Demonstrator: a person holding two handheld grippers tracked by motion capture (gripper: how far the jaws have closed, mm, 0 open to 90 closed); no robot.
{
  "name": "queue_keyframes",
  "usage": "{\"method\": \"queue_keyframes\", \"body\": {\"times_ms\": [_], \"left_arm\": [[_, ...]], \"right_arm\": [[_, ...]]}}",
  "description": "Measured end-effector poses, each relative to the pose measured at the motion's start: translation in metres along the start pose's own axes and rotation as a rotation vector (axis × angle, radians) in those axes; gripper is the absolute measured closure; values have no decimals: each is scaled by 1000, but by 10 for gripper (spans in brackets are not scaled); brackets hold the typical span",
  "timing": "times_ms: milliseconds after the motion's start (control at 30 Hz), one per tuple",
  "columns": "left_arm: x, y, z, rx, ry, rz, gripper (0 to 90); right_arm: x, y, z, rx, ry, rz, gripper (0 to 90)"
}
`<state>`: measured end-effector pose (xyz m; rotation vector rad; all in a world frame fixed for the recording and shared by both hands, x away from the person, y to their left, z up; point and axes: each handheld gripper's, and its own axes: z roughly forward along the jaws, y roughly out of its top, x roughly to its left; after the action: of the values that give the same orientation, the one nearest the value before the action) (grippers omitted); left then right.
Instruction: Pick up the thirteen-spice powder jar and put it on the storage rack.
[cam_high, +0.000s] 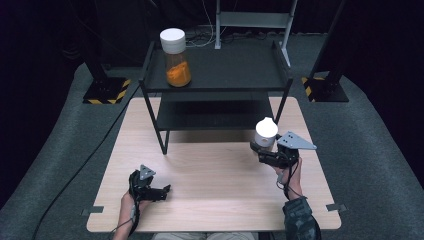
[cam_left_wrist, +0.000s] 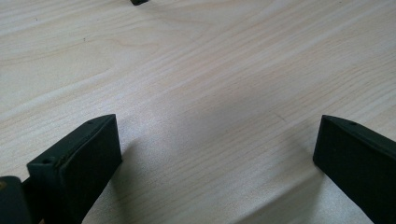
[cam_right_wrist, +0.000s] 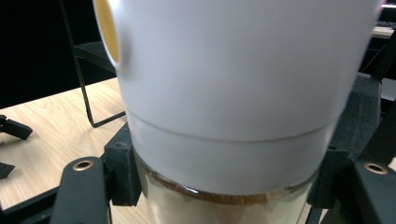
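Two grippers are in my hands at a light wooden table (cam_high: 210, 170). My right gripper (cam_high: 264, 148) pinches a jar with a white lid (cam_high: 266, 132): in the right gripper view the jaws press on either side of the jar just under the lid (cam_right_wrist: 233, 93), where the clear glass body begins and a pale filling shows. In the high view this jar stands upright in the grip at the table's right side, in front of the right leg of a black two-tier shelf (cam_high: 215, 70) and apart from it. My left gripper (cam_high: 161, 192) sits low near the table's front left; in the left gripper view its jaws are spread wide over bare wood (cam_left_wrist: 210, 93), with nothing between them. A second jar with a white lid and orange contents (cam_high: 176, 57) stands upright on the shelf's top tier, at its left end, well apart from both grippers.
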<state>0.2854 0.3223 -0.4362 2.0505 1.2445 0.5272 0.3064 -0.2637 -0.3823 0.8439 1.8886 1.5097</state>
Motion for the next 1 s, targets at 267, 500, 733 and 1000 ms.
{"method": "queue_keyframes", "body": {"times_ms": [267, 500, 733, 1000], "left_arm": [[0, 0, 0, 0, 0, 0, 4], [0, 0, 0, -1, 0, 0, 4], [0, 0, 0, 0, 0, 1, 4], [0, 0, 0, -1, 0, 0, 5]], "right_arm": [[0, 8, 6, 0, 6, -11, 296], [-2, 14, 10, -13, 10, -7, 296], [-6, 23, 13, -32, 11, 2, 296], [-9, 32, 18, -38, 11, 7, 297]]}}
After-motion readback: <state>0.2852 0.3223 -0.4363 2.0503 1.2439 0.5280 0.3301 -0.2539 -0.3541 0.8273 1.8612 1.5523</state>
